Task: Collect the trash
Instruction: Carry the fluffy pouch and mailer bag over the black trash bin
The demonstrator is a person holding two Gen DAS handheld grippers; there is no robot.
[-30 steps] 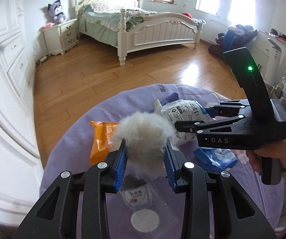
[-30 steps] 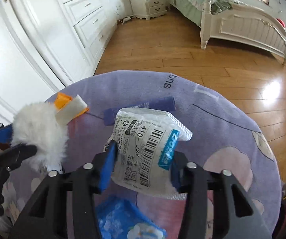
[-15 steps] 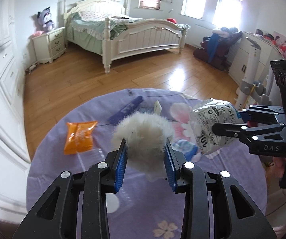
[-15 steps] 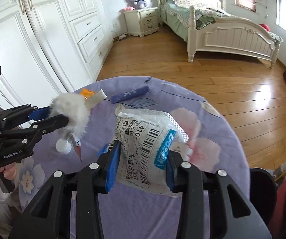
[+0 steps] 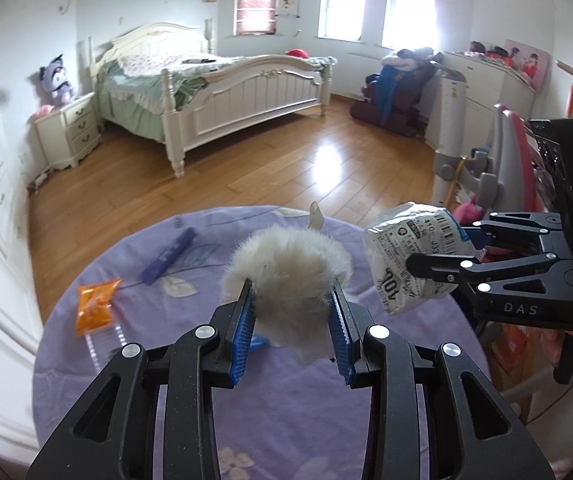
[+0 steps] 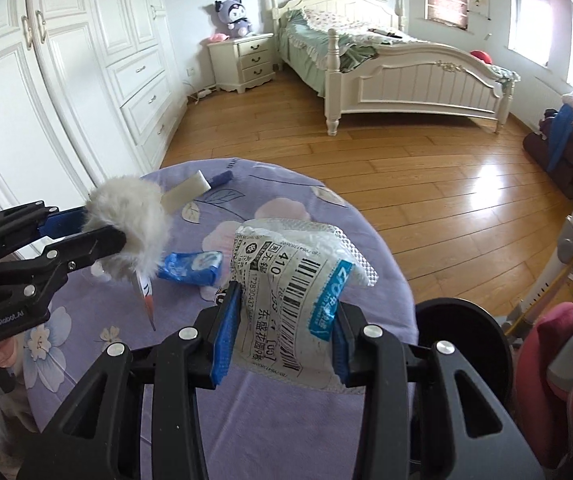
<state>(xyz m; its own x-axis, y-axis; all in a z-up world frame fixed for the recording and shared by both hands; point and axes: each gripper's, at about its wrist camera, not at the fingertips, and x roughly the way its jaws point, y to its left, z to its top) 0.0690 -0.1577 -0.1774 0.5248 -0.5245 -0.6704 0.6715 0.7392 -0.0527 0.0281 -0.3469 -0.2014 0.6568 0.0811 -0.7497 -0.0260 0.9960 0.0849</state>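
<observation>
My left gripper is shut on a white fluffy ball, held above the round table with the purple floral cloth; a paper tag sticks out of the ball's far side. Seen from the right wrist, that ball hangs at the left. My right gripper is shut on a crumpled white plastic bag with barcodes. From the left wrist, the bag hangs at the right, past the table's edge. A round black bin stands below the table's right edge.
On the cloth lie an orange snack packet, a dark blue stick wrapper and a blue packet. White wardrobes stand at the left, a bed behind. A pink chair crowds the right side.
Both grippers have risen from the tabletop and swung to the right with their loads. The bag now hangs beyond the table's right edge, and the black bin has come into view.
</observation>
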